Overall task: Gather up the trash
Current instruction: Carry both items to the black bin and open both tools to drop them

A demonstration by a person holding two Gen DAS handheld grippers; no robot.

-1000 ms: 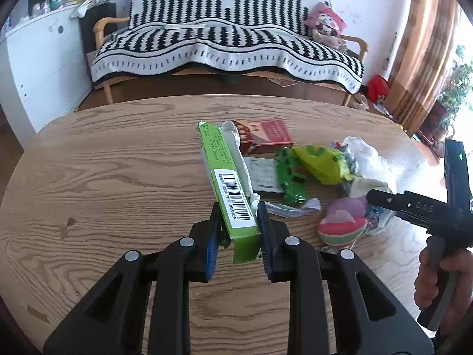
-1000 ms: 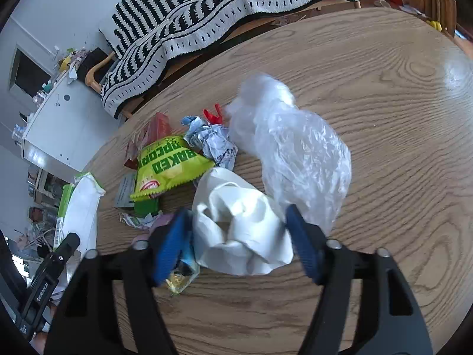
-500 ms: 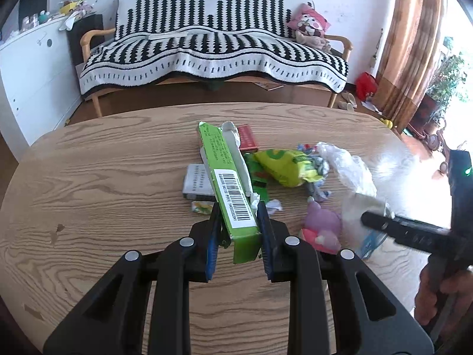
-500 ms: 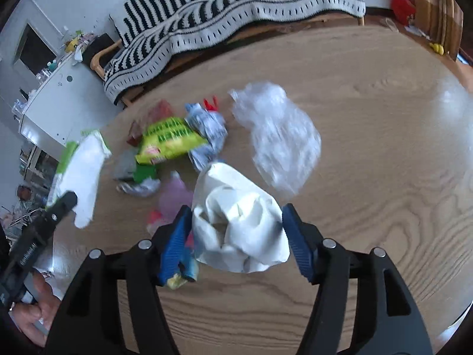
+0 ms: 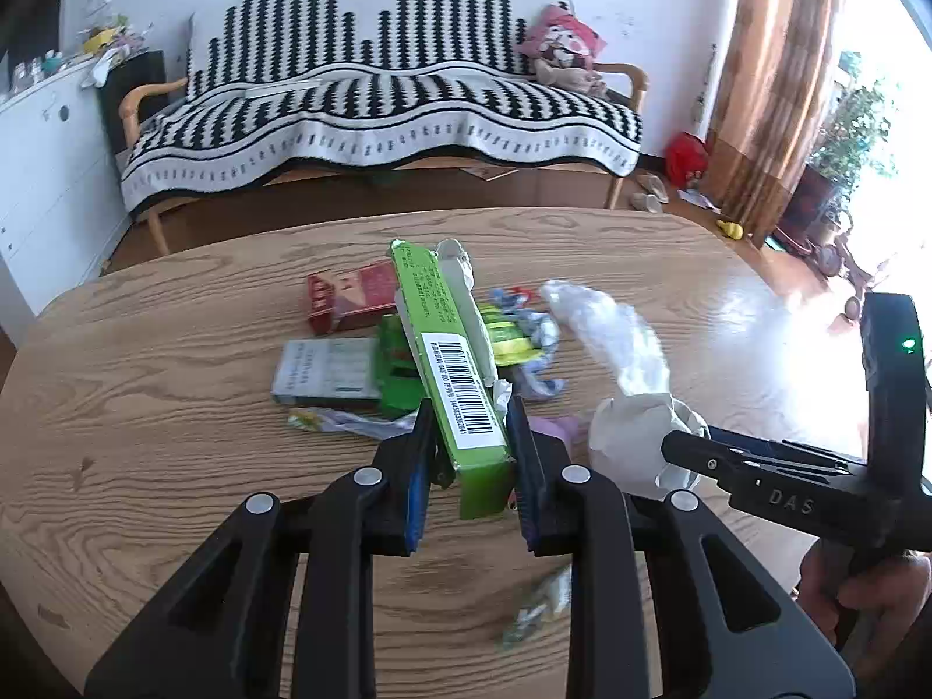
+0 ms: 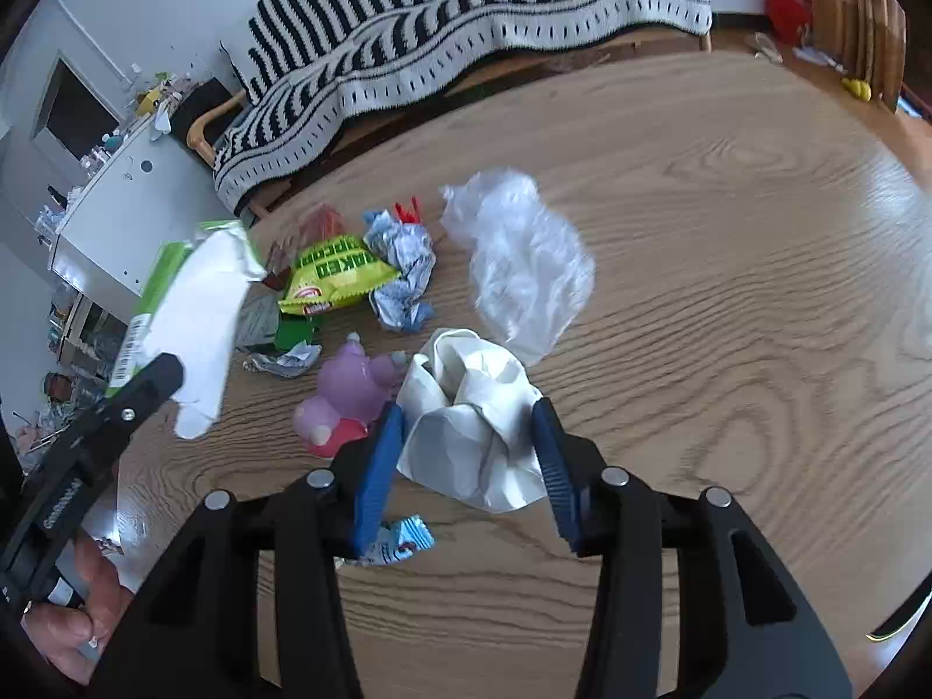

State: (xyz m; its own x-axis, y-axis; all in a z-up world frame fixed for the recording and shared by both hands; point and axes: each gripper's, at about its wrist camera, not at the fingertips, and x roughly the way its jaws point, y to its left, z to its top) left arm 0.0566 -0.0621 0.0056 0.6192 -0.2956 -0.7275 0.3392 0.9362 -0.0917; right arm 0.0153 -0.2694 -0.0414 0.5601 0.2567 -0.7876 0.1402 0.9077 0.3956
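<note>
While your left hand-held gripper [image 5: 469, 454] pinches a green box [image 5: 448, 349] and the right hand-held gripper [image 6: 469, 445] is closing on crumpled white paper [image 6: 475, 413], most trash, including a yellow snack bag [image 6: 338, 276], litters the desk [image 6: 728, 291].

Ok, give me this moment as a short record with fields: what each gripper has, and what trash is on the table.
left gripper: shut on green carton
right gripper: jaws closing around crumpled white paper
loose on table: clear plastic bag, yellow-green snack bag, pink toy, red box, grey box
background: striped sofa
</note>
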